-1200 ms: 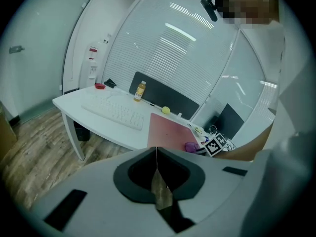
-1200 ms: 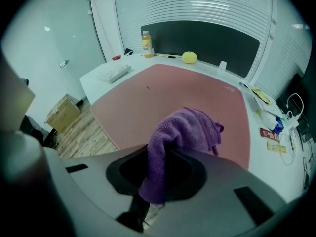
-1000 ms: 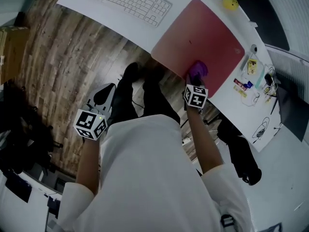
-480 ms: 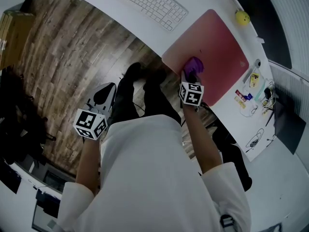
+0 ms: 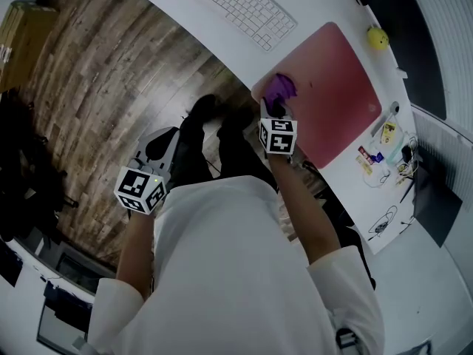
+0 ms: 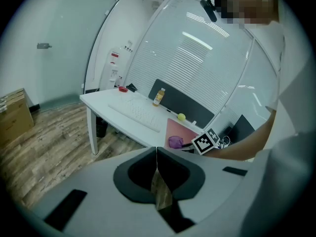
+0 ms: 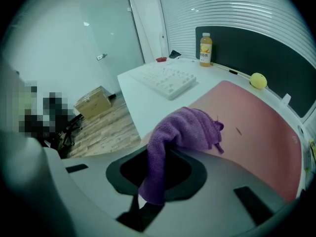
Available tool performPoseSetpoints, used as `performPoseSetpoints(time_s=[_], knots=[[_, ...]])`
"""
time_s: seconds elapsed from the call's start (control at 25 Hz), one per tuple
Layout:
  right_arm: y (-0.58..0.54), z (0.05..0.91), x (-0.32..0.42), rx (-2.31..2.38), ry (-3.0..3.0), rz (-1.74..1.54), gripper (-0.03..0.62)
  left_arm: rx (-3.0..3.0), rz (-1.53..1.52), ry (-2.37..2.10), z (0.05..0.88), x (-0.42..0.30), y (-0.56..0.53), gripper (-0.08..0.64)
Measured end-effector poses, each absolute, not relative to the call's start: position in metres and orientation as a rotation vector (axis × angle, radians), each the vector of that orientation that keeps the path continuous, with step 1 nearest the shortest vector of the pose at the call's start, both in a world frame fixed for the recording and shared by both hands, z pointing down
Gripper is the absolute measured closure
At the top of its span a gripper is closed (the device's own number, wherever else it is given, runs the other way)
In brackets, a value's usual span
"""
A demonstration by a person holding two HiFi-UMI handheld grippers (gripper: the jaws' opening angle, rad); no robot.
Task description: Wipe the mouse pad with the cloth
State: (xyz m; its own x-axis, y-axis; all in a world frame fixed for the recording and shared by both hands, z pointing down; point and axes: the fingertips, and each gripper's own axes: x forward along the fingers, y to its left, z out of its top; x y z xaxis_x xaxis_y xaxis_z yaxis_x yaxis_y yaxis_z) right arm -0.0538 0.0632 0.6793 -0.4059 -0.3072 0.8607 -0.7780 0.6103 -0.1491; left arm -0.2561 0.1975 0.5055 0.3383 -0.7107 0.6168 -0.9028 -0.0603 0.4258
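Two grippers, one cloth on the pad's near corner.
Your right gripper pinches it by the desk edge (open pad stretches beyond); left gripper hangs closed, empty, over floor.

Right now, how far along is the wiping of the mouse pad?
Done: the right gripper has the purple cloth pinched in its jaws and resting on the pink mouse pad. In hand: a wipe at the pad's near corner by the keyboard. Left: the far side toward the yellow ball; no marks show what is covered. The left gripper is shut and empty.
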Motion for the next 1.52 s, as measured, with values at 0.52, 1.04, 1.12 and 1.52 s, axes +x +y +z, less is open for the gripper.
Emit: performPoseSetpoints(time_s=[0.52,1.04,1.12,1.52], knots=[[0.038,0.648,-0.093,0.774,-2.130,0.639,0.509,1.801,0.270,-1.478,0.488,-0.238,0.193,0.541],[0.015,0.665,-0.037,0.775,-2.143,0.642,0.509,1.850,0.315,-1.411,0.485,-0.187,0.172,0.541],[0.012,0.670,-0.021,0.800,-2.130,0.653,0.509,1.851,0.328,-1.396,0.487,-0.178,0.171,0.541],[0.008,0.682,0.045,0.901,-2.098,0.694,0.509,1.908,0.382,-1.330,0.489,-0.128,0.154,0.541]])
